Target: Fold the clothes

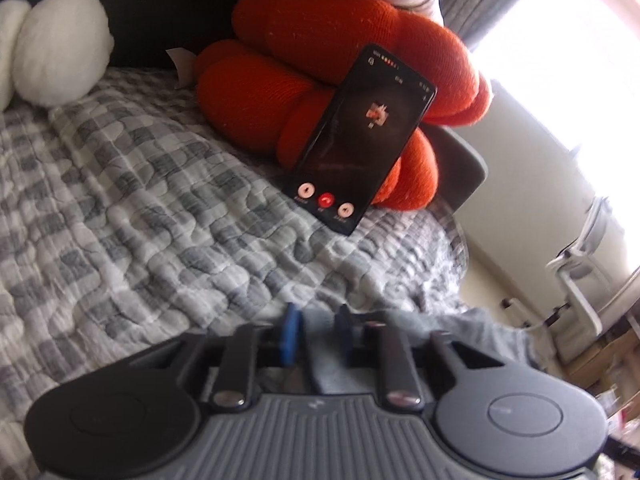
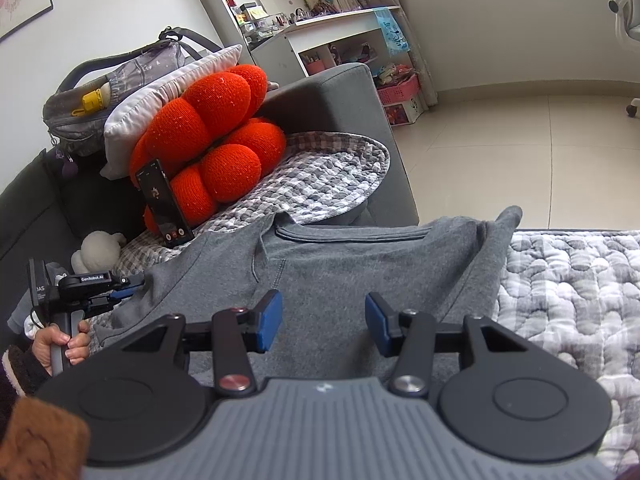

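Left gripper (image 1: pixel 318 330): jaws pinching grey sweatshirt (image 2: pixel 360 264) fabric, seemingly its edge.
Right gripper (image 2: pixel 324 322): spread, above sweatshirt.
Phone (image 2: pixel 164 204): ten o'clock, against orange cushion (image 2: pixel 216 128).

Left wrist view blurred — phone (image 1: pixel 362 140) screen text unreadable. Grey hoodie (image 2: pixel 360 268) lower part hidden behind the right gripper's body. Shelf (image 2: pixel 320 16) items too small to identify; white plush (image 1: pixel 52 48) cut off at the edge.

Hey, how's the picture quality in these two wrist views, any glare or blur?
Left wrist view: the window is blown out white, and the left gripper and grey sweatshirt are blurred. Right wrist view: evenly lit and sharp, with fisheye bending at the edges.
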`<act>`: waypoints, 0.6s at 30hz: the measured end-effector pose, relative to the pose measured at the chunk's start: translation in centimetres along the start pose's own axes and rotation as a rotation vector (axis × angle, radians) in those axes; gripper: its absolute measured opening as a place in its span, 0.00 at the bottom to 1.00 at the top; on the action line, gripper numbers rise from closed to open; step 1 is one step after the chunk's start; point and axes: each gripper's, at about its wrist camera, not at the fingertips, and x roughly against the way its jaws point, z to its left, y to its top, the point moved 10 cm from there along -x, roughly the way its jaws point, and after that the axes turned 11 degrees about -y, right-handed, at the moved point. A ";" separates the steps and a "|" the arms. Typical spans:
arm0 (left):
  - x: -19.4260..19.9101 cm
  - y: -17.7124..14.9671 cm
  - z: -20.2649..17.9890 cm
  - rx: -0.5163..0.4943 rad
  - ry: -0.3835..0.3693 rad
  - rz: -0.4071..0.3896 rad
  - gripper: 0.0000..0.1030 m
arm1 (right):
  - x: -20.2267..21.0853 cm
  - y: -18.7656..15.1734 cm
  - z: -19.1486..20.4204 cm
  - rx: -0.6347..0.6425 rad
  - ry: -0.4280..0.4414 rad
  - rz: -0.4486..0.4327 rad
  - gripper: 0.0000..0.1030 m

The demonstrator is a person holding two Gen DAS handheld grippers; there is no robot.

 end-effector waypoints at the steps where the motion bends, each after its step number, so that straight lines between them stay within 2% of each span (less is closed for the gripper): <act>1: 0.1 0.0 0.1 0.005 0.006 0.002 0.04 | 0.0 0.0 0.0 0.000 0.000 0.000 0.49; 8: 2.4 1.0 -2.3 -0.007 0.014 -0.023 0.03 | 0.4 0.4 0.0 -0.018 0.017 -0.012 0.49; 18: 5.1 1.7 -10.6 -0.058 -0.060 0.028 0.03 | 0.9 0.8 0.9 -0.041 0.064 -0.025 0.49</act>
